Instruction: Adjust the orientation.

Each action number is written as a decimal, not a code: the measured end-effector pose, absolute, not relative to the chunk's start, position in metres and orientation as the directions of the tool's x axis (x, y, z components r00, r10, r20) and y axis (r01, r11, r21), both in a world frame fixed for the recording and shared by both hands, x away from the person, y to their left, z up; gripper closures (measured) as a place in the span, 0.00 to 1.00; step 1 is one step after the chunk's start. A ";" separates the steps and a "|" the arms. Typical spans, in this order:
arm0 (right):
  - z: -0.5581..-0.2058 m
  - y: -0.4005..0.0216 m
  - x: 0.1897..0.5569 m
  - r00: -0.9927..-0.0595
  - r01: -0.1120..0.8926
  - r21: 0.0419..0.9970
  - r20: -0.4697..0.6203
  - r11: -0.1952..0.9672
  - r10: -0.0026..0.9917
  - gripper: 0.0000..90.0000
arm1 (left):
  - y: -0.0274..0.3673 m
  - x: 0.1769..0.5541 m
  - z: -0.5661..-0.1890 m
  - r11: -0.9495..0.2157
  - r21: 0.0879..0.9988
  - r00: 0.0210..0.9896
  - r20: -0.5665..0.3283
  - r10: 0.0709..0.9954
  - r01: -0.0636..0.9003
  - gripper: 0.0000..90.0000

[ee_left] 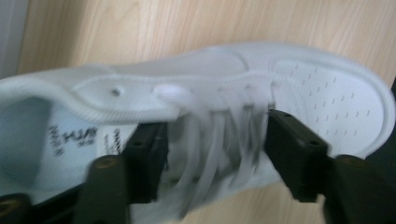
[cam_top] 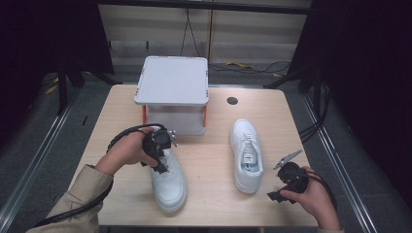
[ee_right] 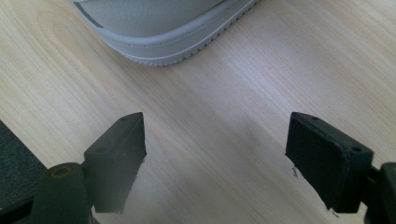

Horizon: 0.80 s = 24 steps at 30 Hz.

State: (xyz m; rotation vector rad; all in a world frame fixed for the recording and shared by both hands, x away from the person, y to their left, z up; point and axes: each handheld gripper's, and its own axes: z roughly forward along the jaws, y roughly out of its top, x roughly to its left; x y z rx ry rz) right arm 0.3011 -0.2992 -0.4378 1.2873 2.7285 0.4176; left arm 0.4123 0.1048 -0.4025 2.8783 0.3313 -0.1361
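Two white sneakers lie on the wooden table [cam_top: 214, 204]. My left gripper [cam_top: 161, 164] [ee_left: 217, 154] is down on the left sneaker [cam_top: 169, 184] [ee_left: 322, 93]. One jaw is at the tongue and the other at the toe end of the lacing, and the blurred laces [ee_left: 210, 144] are squeezed between the pads. The right sneaker [cam_top: 246, 155] [ee_right: 159, 28] lies apart, toe toward me. Just right of its toe my right gripper [cam_top: 283, 177] [ee_right: 215, 154] hangs open over bare wood, nothing between its jaws.
A white box-like stand [cam_top: 172, 80] with orange corner posts sits at the table's back, just behind the left sneaker. A small black round hole [cam_top: 232, 100] marks the tabletop behind the right sneaker. Cables run over the floor at the back and right.
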 end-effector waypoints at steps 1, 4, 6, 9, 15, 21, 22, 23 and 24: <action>-0.438 -0.299 0.302 -0.638 0.742 0.288 0.027 0.605 0.769 0.22 | 0.103 0.411 -0.402 -0.946 0.212 0.967 -0.121 0.224 0.246 0.60; -0.438 -0.299 0.302 -0.637 0.743 0.288 0.026 0.605 0.770 0.22 | 0.100 0.410 -0.401 -0.943 0.182 0.957 -0.137 0.256 0.278 0.67; -0.439 -0.299 0.302 -0.636 0.744 0.287 0.027 0.604 0.771 0.22 | 0.098 0.408 -0.402 -0.937 0.168 0.949 -0.138 0.284 0.305 0.74; -0.438 -0.299 0.302 -0.635 0.744 0.289 0.025 0.602 0.772 0.22 | 0.095 0.405 -0.397 -0.933 0.137 0.942 -0.105 0.320 0.332 0.83; -0.439 -0.299 0.303 -0.636 0.744 0.288 0.026 0.603 0.771 0.22 | 0.092 0.404 -0.390 -0.922 0.134 0.931 -0.088 0.353 0.362 0.94; -0.438 -0.299 0.302 -0.635 0.744 0.291 0.023 0.602 0.773 0.22 | 0.086 0.405 -0.376 -0.897 0.179 0.914 -0.101 0.392 0.405 0.94; -0.438 -0.299 0.302 -0.635 0.744 0.291 0.023 0.602 0.773 0.22 | 0.084 0.406 -0.373 -0.881 0.197 0.902 -0.102 0.419 0.431 0.94; -0.438 -0.299 0.302 -0.635 0.743 0.290 0.023 0.603 0.772 0.22 | 0.083 0.409 -0.370 -0.872 0.206 0.896 -0.101 0.433 0.445 0.94; -0.438 -0.299 0.302 -0.636 0.743 0.290 0.024 0.604 0.771 0.22 | 0.081 0.411 -0.367 -0.863 0.214 0.889 -0.096 0.447 0.457 0.94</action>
